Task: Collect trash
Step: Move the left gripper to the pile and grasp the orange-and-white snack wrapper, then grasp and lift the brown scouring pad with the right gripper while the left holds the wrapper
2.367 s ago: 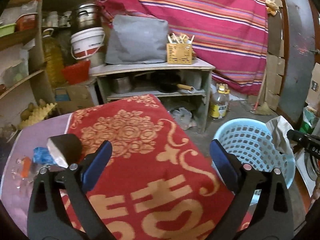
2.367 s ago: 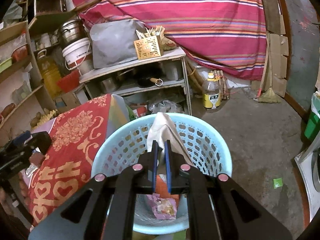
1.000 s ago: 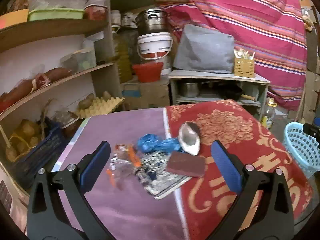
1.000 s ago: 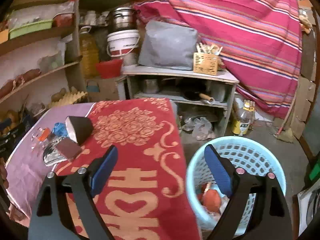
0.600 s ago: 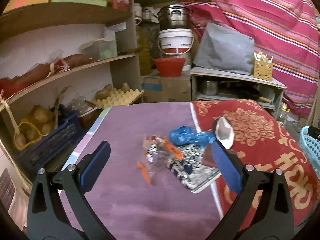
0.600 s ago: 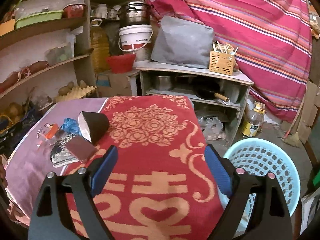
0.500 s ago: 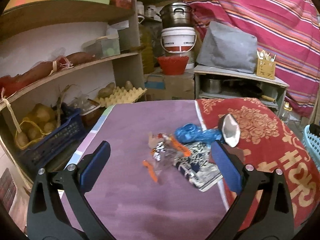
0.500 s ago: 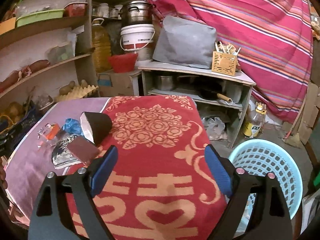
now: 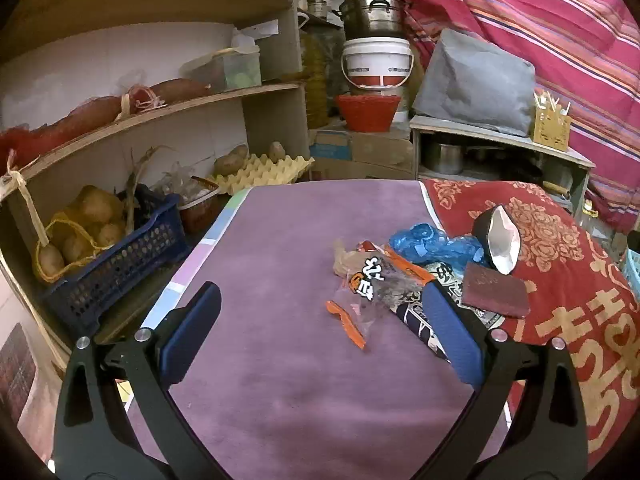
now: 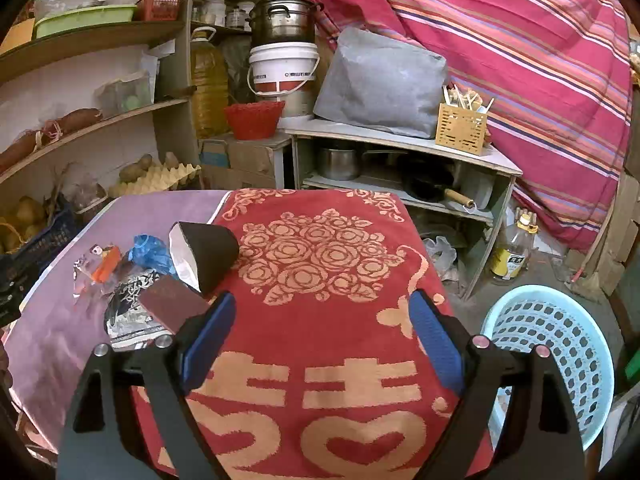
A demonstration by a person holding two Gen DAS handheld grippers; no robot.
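Observation:
A small heap of trash lies on the table where the purple cloth [image 9: 288, 240] meets the red patterned cloth [image 10: 328, 280]: a clear snack wrapper with orange strips [image 9: 372, 284], a crumpled blue plastic bag [image 9: 432, 244], a black-and-white printed packet [image 9: 416, 320], a flat maroon packet [image 9: 494, 290] and a dark paper cup on its side [image 9: 496, 240]. My left gripper [image 9: 320, 332] hangs open just short of the wrapper, empty. My right gripper [image 10: 320, 332] is open and empty over the red cloth, with the cup [image 10: 204, 256] and maroon packet [image 10: 172, 300] at its left. The light blue basket [image 10: 560, 340] stands on the floor to the right.
Wooden shelves [image 9: 132, 120] with a blue crate of potatoes [image 9: 108, 256] and an egg tray [image 9: 260, 172] run along the table's left side. Behind stands a low grey shelf unit [image 10: 404, 152] with pots, a white bucket [image 10: 284, 68] and an oil bottle [image 10: 514, 252] on the floor.
Both grippers have swung left, away from the basket. The left one has come down nearer the trash heap, which now lies right of centre between its fingers. Both jaws stayed open.

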